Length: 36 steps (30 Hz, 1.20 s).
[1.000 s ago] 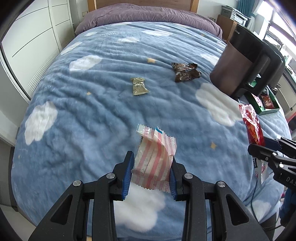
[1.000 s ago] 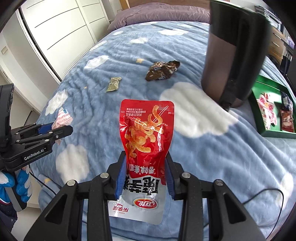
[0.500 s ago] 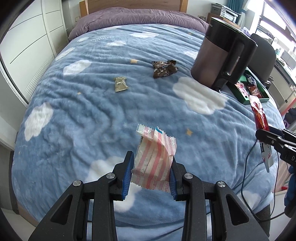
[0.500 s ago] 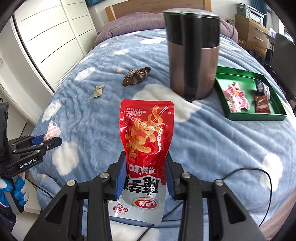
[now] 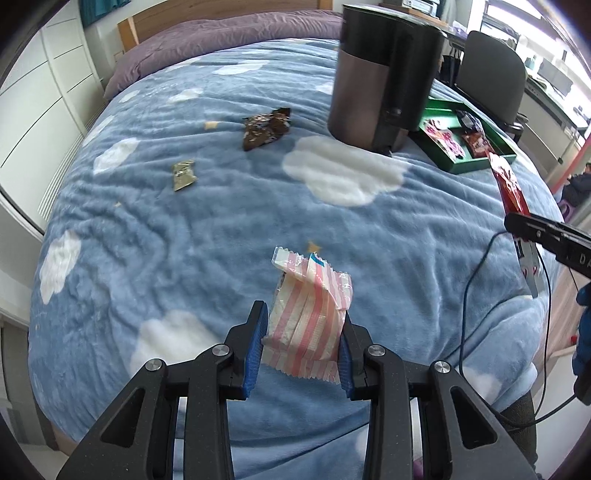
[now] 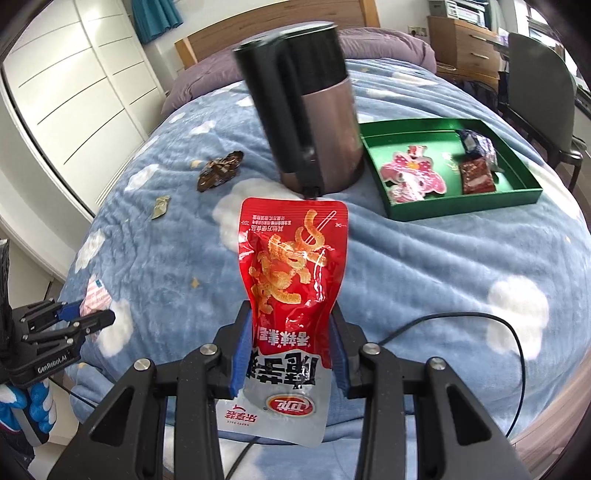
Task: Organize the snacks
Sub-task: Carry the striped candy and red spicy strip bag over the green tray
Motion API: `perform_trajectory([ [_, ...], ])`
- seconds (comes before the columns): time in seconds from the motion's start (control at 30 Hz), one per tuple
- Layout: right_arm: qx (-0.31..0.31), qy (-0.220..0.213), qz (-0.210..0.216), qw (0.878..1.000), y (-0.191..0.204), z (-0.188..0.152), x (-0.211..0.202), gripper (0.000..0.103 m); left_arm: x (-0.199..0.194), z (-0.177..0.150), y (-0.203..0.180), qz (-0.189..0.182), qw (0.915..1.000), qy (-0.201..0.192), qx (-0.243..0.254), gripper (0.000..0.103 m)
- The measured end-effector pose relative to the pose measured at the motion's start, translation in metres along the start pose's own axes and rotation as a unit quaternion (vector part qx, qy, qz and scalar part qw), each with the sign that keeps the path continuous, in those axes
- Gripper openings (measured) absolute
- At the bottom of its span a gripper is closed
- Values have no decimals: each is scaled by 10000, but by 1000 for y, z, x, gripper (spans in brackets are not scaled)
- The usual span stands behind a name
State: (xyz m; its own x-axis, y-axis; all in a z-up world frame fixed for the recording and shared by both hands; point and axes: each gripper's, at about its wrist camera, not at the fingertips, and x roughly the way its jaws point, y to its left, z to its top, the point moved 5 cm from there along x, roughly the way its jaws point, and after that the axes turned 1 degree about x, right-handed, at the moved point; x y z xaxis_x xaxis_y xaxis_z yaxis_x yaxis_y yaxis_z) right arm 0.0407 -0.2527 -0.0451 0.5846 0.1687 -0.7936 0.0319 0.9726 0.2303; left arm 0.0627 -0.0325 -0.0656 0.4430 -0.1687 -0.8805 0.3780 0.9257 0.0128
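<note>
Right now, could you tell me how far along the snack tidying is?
Done: three snacks lie in the green tray. In hand: left gripper holds the striped packet, right gripper the red pouch. Left: brown wrapper and small olive packet on the bed.

The blanket [image 5: 229,236] on the bed is soft, fuzzy fleece, rippled all over. The red snack pouch [image 6: 291,266] is glossy plastic film catching glare; the striped packet [image 5: 310,314] is thin, crinkled, partly clear film. Beside the matt green tray [image 6: 517,173], the kettle [image 6: 314,110] has a brushed metallic body and black plastic lid. Behind the kettle, the headboard [image 6: 280,22] is wood.
</note>
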Motion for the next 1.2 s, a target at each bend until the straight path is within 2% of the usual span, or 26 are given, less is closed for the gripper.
perform_trajectory([
  [0.27,365,-198,-68,9991,-50,6,-8,44,5,13,-42,-52,9994,101,328,30],
  [0.57,610,-428,-241,9969,-103,23,-22,44,9,46,-107,-322,9961,35,823,30],
  [1.0,883,-583,-788,9913,-203,65,-17,44,41,122,-205,-854,9858,-9,1443,30],
  [1.2,938,-585,-947,9894,-233,86,-3,44,65,157,-236,-865,9821,-96,1669,30],
])
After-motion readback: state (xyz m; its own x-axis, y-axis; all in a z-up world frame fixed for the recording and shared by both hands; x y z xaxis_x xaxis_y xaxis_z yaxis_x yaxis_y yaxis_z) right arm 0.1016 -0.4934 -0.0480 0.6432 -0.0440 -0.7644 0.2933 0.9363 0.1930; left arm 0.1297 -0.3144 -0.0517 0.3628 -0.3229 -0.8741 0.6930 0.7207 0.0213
